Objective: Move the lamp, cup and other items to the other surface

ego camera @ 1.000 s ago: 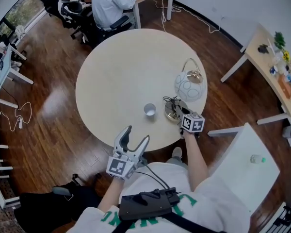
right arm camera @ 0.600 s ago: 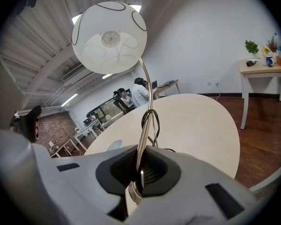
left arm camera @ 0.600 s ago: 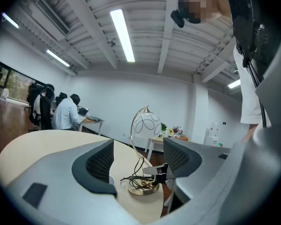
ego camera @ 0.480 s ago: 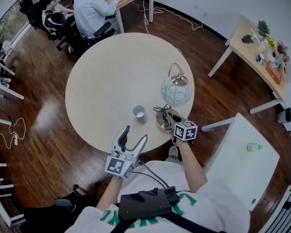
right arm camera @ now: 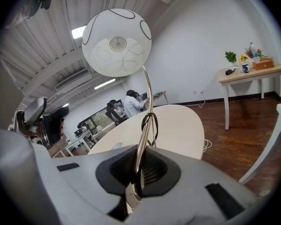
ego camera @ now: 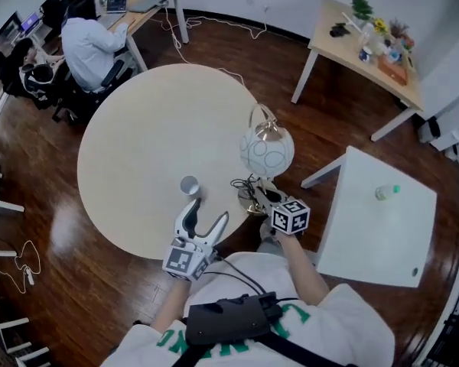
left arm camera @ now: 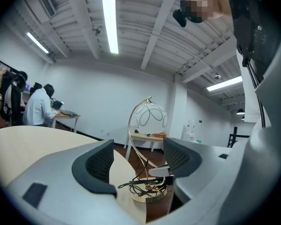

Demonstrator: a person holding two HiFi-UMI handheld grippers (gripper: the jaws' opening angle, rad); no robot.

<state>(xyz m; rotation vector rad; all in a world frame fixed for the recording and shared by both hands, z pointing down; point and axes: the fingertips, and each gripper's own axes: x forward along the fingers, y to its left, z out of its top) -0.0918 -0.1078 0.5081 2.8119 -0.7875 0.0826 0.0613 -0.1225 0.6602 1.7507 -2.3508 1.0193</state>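
A lamp with a white globe shade (ego camera: 266, 150) and a gold arched stem stands at the near right edge of the round beige table (ego camera: 138, 159). My right gripper (ego camera: 264, 197) is shut on the stem just above the gold base (ego camera: 250, 199), where a black cord is coiled. In the right gripper view the stem (right arm camera: 144, 125) runs up from the closed pads to the globe (right arm camera: 117, 42). A small white cup (ego camera: 189, 185) sits left of the lamp. My left gripper (ego camera: 209, 212) hangs open just short of the cup. The lamp (left arm camera: 147, 121) shows between its empty jaws.
A white square table (ego camera: 367, 235) stands to the right, with a small bottle (ego camera: 387, 193) on it. A tan desk (ego camera: 367, 48) with plants and small items is at the back right. People sit at a desk (ego camera: 88, 44) at the back left. The floor is dark wood.
The lamp has moved right with my right gripper, away from the cup and to the table's edge. My left gripper has come closer to the cup. The view has swung right.
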